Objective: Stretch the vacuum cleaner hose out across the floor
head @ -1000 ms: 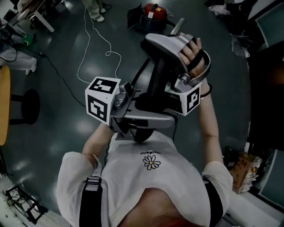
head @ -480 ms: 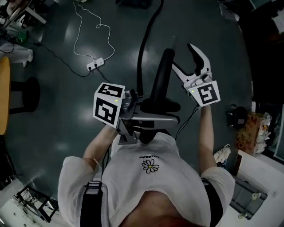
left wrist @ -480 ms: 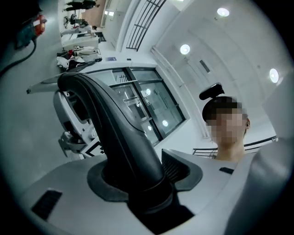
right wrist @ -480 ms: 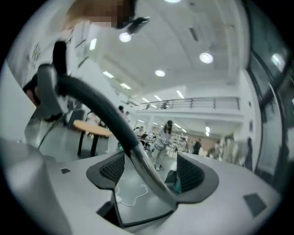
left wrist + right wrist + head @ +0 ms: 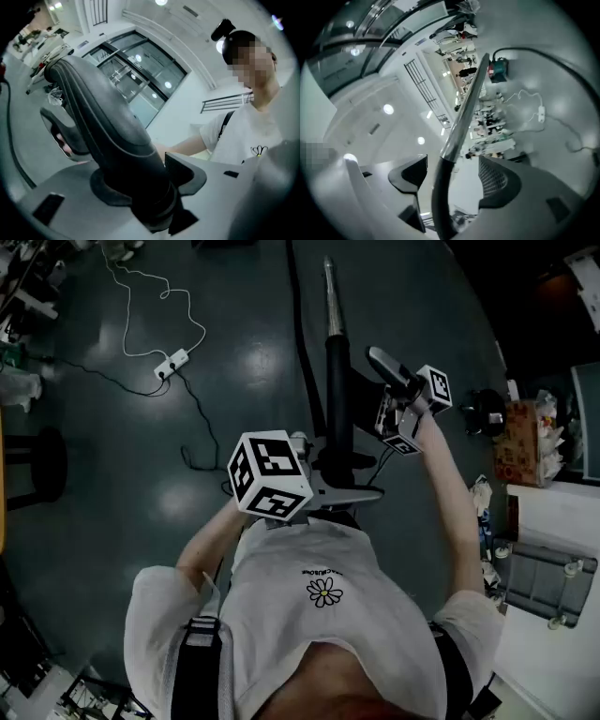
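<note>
— Black handle [image 5: 103, 126] of the vacuum: who has it?
— The left gripper [image 5: 140, 185], clamped round its base. The right gripper [image 5: 452, 178] has just been opening; its jaws stand wide, with the metal tube [image 5: 466, 112] between them untouched.
— The hose [image 5: 300, 343]?
— Trailing over the floor [image 5: 141, 484] alongside the tube.

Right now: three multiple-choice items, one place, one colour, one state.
1. Where is the white power strip? A) on the floor, left of the wand B) on a stool C) on a desk
2. Colour of the handle in the left claw? A) red B) black C) white
3. The right claw is: A) shut on the wand B) open around the wand C) open, nothing between

1 A: the head view shows it there. 2 B: the clamped handle is black. 3 B: its jaws have just been opening, pads clear of the wand between them.
</note>
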The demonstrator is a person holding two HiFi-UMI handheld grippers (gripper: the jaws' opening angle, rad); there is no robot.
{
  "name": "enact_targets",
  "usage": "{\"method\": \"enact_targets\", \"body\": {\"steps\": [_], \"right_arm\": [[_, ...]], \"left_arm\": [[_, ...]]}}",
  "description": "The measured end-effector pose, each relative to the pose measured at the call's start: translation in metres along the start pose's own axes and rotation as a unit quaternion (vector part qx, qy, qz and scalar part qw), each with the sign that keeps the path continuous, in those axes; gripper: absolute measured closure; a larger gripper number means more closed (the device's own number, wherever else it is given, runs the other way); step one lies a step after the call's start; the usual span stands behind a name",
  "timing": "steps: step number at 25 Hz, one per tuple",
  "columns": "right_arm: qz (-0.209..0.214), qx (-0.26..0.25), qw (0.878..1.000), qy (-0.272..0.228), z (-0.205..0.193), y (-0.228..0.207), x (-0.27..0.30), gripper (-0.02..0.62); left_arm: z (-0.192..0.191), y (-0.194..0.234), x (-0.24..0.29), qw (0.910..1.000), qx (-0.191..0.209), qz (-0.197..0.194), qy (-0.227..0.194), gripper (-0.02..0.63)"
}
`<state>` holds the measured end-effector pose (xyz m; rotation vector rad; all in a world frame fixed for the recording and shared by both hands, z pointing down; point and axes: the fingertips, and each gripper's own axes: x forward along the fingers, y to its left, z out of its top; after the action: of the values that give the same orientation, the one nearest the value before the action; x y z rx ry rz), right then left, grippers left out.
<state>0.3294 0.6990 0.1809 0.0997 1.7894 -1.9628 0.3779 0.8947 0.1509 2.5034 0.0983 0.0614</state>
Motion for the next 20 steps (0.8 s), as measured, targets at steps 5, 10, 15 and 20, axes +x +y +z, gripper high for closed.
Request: {"method": "enact_targets", "body": {"steps": [5, 10, 15, 20], "right_arm": [[0.014, -0.106, 0.988, 0.113, -0.079, 0.045, 0.003, 0.25], [-0.011, -0.285, 0.945, 0.158, -0.121, 0.079, -0.06, 0.27], [0.055, -0.393, 0.896, 0.198, -0.157, 0.133, -0.12, 0.302], [0.058, -0.535, 0.807, 0.243, -0.184, 0.199, -0.15, 0.318]], "left_arm": [[-0.055, -0.043, 0.047, 0.9988, 0.026, -0.02, 0.037, 0.4], [-0.062, -0.049, 0.103, 0.9966, 0.026, 0.002, -0.078, 0.4], [-0.073, -0.04, 0.132, 0.9624, 0.157, 0.158, -0.156, 0.393], [-0.026, -0.071, 0.095, 0.7819, 0.348, 0.413, -0.312, 0.385]]}}
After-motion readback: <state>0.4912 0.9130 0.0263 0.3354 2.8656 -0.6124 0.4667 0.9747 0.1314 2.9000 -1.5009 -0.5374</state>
